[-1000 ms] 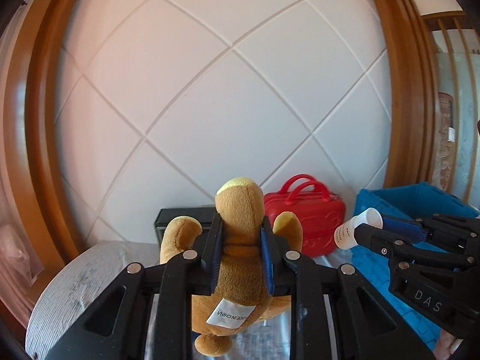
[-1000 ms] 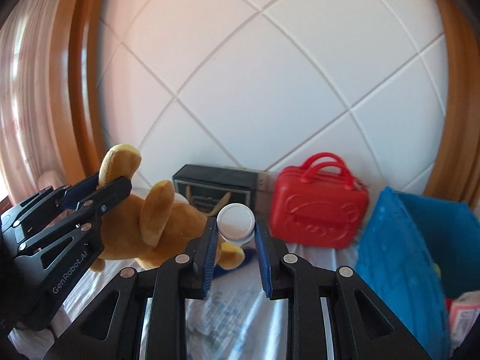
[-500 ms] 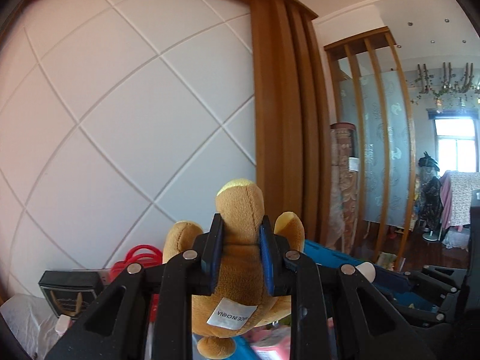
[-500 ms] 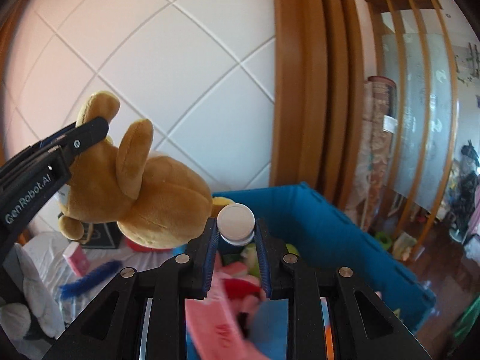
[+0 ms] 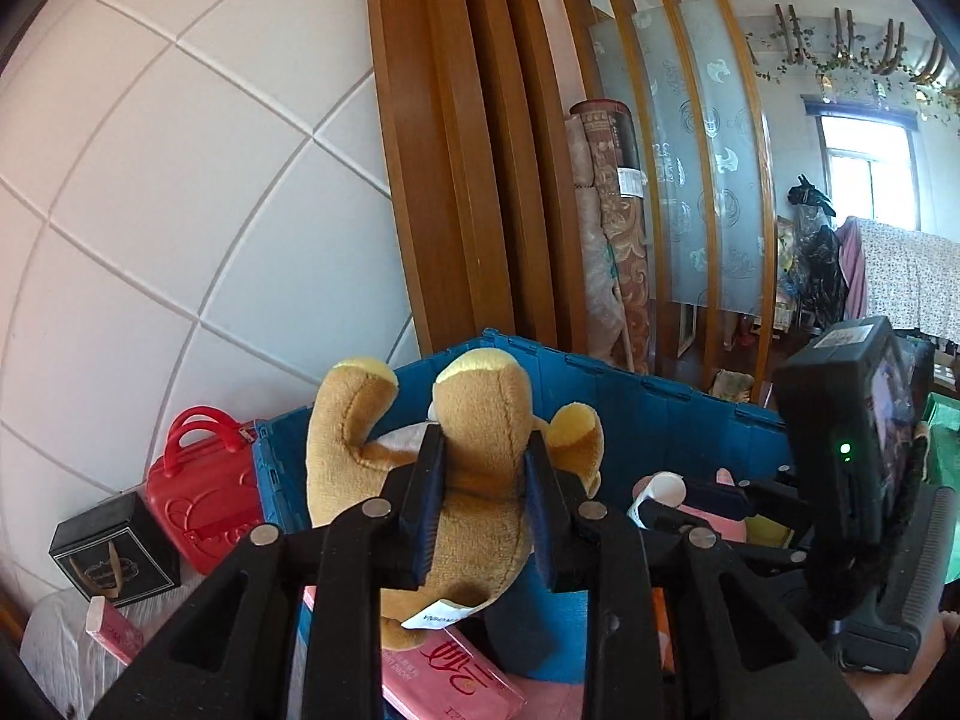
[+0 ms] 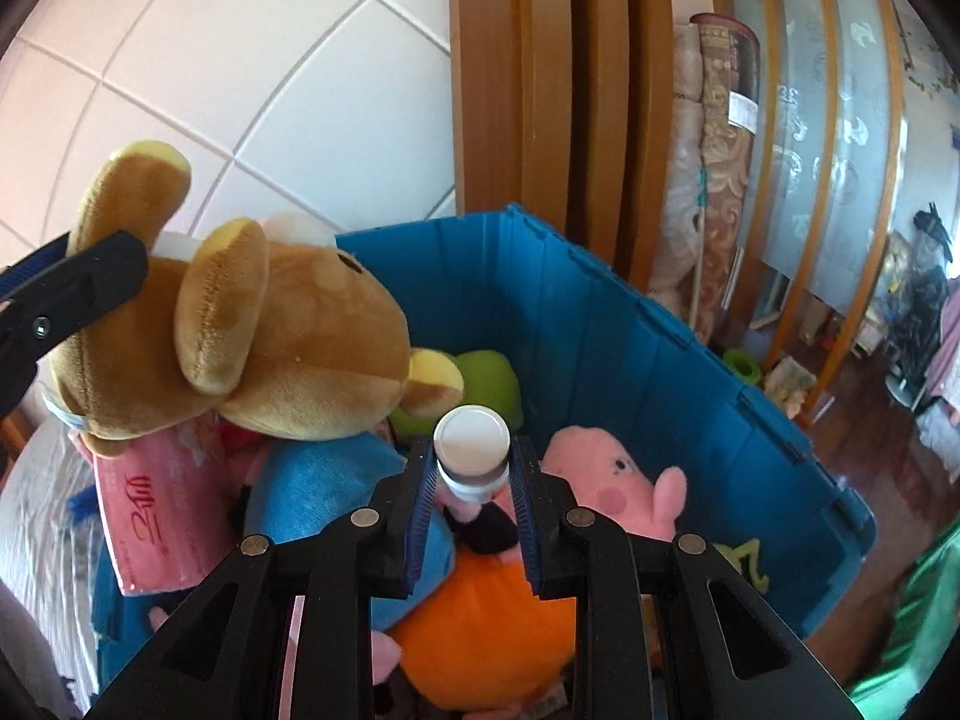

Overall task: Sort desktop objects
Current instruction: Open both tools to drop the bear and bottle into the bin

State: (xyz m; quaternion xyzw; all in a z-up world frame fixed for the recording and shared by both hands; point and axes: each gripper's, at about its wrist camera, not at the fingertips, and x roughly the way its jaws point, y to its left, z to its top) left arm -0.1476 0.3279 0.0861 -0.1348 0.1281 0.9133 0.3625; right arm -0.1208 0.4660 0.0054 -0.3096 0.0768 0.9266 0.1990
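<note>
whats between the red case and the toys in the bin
In the left wrist view, the blue bin's left wall stands between the red case and the toys; the case sits right outside it. The held bear hides the toys.

A table (image 5: 45, 639) covered with pale cloth is seen, on which a blue crate (image 5: 660, 414), a red toy suitcase (image 5: 201, 501), a black box (image 5: 114, 549) and a pink eraser (image 5: 111, 636) are set.

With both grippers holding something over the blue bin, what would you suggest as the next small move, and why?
Probably open the left gripper to drop the brown plush bear. It hangs above the blue bin, over the toys piled inside, so it should land in the bin. The right gripper, clamped on the white-capped bottle, can follow.
</note>
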